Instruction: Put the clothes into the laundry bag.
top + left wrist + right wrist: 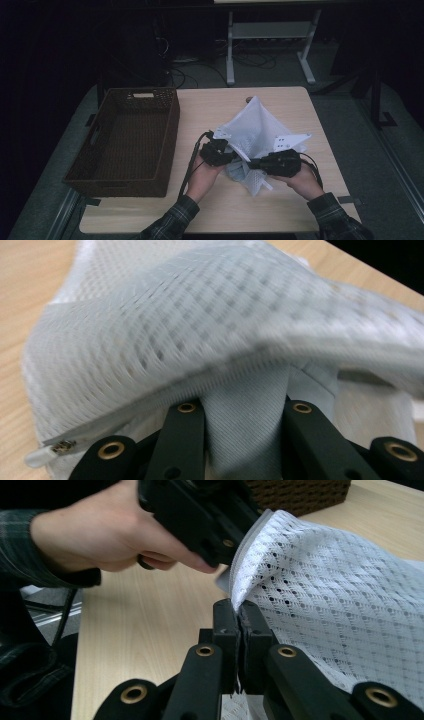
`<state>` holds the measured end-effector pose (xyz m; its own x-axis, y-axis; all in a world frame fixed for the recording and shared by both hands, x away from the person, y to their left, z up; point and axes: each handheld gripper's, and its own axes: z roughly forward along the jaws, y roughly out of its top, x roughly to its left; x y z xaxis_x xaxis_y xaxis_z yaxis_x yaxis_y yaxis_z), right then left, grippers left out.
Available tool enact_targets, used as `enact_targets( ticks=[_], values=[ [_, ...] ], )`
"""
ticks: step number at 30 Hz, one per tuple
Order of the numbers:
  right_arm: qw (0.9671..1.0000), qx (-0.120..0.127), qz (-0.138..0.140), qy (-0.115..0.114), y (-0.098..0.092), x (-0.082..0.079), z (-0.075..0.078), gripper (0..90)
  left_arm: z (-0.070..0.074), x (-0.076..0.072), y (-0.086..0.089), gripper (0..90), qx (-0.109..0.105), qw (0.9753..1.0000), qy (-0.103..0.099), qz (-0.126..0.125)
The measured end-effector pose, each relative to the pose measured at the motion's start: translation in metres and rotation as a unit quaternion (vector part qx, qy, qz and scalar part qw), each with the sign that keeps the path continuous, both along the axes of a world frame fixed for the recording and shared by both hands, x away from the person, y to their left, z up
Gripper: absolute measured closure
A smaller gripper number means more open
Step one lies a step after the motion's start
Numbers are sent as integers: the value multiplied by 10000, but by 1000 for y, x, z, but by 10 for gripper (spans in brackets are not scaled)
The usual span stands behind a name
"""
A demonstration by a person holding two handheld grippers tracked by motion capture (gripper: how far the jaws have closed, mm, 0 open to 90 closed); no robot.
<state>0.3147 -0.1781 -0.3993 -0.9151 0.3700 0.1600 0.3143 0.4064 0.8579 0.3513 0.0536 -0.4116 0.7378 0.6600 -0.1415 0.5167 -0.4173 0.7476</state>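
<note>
Bag: white mesh laundry bag [255, 132] with a zipper, lifted into a peak over the middle of the table [200, 107], right of the wicker basket [127, 140].
Handling: judged light, soft and floppy; it will sag wherever unsupported, so the stiffer zipper hem is the best place to grip.
Left tool [216, 152]: jaws part open, with a fold of the bag's inner cloth [245, 425] between them; a firm grip cannot be confirmed.
Right tool [239, 625]: jaws closed tight on the bag's edge by the zipper.
Views: left gripper view shows the zipper pull [62, 446]; right gripper view shows the pinch and the left hand [100, 535]; high view shows the whole layout.
</note>
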Motion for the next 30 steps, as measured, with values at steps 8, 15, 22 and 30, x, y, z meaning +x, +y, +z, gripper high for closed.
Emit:
enact_targets(
  ticks=[8,15,22,30],
  values=[
    [9995,228,230,-23,1,-6,10,879,-1,14,-9,782,-32,9987,-196,474],
    [9997,179,174,-3,-2,-4,6,878,-12,22,-14,776,-25,9985,-197,506],
    [9999,148,48,11,-5,-1,3,878,-22,26,-14,684,30,9992,-18,396],
    [9999,142,14,24,-4,0,2,877,-26,24,-2,448,131,9995,174,228]
  ],
)
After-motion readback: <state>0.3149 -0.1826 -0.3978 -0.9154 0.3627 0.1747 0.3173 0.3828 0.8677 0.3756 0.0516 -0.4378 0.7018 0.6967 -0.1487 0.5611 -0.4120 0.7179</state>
